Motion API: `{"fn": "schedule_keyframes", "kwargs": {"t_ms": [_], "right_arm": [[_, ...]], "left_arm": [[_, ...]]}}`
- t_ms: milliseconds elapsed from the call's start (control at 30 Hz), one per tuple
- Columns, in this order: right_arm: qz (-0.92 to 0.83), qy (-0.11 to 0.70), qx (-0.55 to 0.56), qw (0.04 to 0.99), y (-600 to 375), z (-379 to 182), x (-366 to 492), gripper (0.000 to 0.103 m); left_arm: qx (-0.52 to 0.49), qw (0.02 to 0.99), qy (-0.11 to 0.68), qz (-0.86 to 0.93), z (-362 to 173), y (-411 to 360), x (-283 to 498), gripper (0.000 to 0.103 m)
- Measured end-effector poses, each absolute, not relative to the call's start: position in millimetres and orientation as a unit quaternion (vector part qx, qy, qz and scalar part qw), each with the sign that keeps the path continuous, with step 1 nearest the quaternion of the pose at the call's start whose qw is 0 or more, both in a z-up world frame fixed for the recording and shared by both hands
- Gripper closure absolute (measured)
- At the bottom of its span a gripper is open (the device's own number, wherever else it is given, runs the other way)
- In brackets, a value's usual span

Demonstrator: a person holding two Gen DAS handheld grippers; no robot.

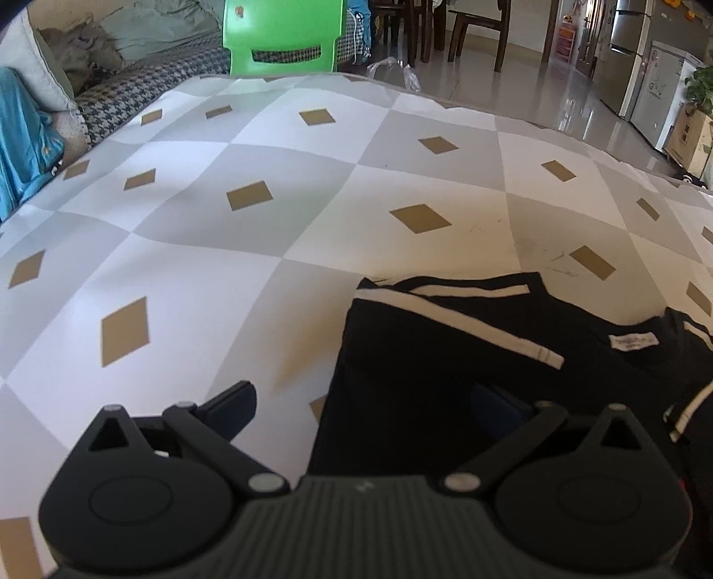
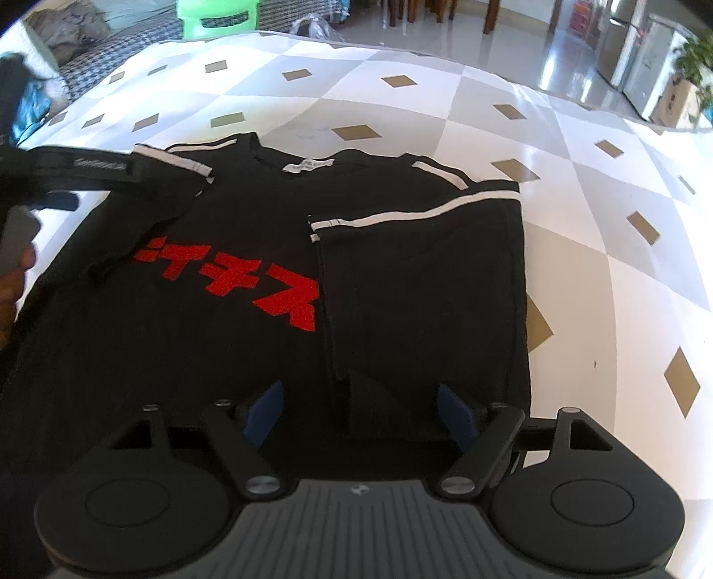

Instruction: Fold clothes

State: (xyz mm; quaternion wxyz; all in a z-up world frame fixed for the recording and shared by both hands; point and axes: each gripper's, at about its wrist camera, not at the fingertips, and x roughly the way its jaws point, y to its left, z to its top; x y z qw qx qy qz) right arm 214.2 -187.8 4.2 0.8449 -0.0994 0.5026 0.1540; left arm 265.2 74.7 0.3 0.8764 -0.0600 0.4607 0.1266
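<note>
A black T-shirt (image 2: pixel 249 231) with red lettering and white shoulder stripes lies flat on the table, neck away from me. Its right side and sleeve are folded in over the body (image 2: pixel 423 276). My right gripper (image 2: pixel 363 407) is open over the shirt's lower hem, empty. My left gripper (image 1: pixel 365 403) is open at the shirt's left edge (image 1: pixel 445 356), one finger over the table, one over the cloth. It also shows in the right wrist view (image 2: pixel 58 178) at the left sleeve.
The table (image 1: pixel 267 187) wears a grey-and-white diamond cloth with tan lozenges. A green plastic chair (image 1: pixel 280 35) stands at the far edge, a sofa (image 1: pixel 133 89) at the back left. Dining chairs and a fridge stand beyond.
</note>
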Motion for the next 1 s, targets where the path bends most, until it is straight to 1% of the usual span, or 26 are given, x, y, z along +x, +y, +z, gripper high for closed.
{"fn": "schedule_keyframes", "kwargs": {"t_ms": [200,367,567,733,1000], "right_arm": [[0.145,0.501,-0.067,0.851,-193.7,16.8,213.2,0.028],[0.133,0.495,-0.059,0.857,-200.7,26.6,208.9,0.028],[0.122,0.493,-0.068,0.859,-205.9,30.1,200.9,0.028],[0.115,0.492,-0.070,0.860,-211.1,30.5,196.9,0.028],[0.100,0.498,-0.042,0.860,-226.2,29.4,201.1,0.028]], "left_arm": [[-0.044,0.871,0.477,0.110,15.8,68.9,240.6,0.000],[-0.031,0.865,0.493,0.092,23.4,63.9,212.0,0.000],[0.009,0.864,0.498,0.074,27.8,51.5,176.0,0.000],[0.007,0.859,0.509,0.062,21.7,42.8,149.9,0.000],[0.014,0.848,0.528,0.051,9.8,26.8,121.0,0.000]]}}
